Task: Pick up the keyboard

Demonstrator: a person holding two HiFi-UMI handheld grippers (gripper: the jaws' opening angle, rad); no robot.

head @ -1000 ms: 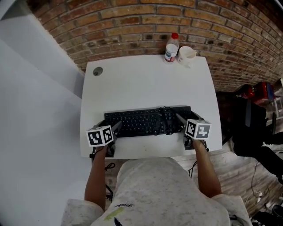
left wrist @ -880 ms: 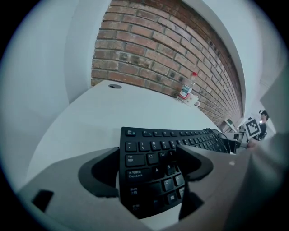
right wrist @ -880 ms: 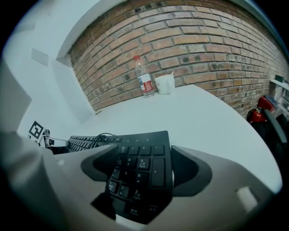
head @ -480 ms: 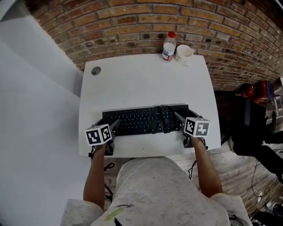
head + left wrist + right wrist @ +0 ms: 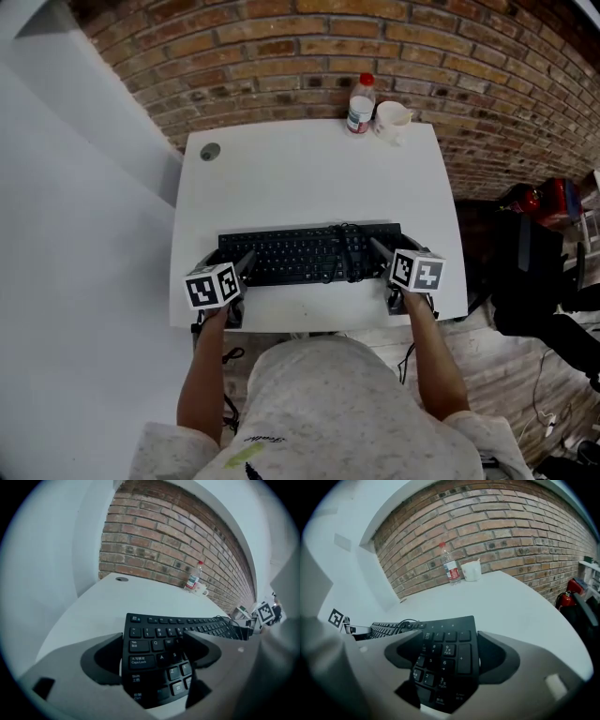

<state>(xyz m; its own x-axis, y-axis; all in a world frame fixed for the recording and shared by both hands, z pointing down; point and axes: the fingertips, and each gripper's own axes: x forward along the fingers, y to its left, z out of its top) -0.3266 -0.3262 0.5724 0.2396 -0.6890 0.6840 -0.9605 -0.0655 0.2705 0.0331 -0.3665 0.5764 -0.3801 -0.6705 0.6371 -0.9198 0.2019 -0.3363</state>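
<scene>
A black keyboard (image 5: 300,255) lies flat near the front edge of the white table (image 5: 309,178), with its cable (image 5: 349,246) coiled on the keys towards the right. My left gripper (image 5: 230,265) is at the keyboard's left end. In the left gripper view the keyboard (image 5: 159,639) runs between the jaws of the left gripper (image 5: 152,641); one jaw stands beside the short edge and the other hangs over the letter keys. My right gripper (image 5: 394,253) sits at the right end. In its own view the right gripper (image 5: 449,641) likewise straddles the number pad (image 5: 445,653). Both stand wide open.
A plastic bottle with a red cap (image 5: 361,103) and a white cup (image 5: 392,120) stand at the table's far edge by the brick wall. A round cable hole (image 5: 209,151) is at the far left corner. Dark and red gear (image 5: 548,199) lies on the floor to the right.
</scene>
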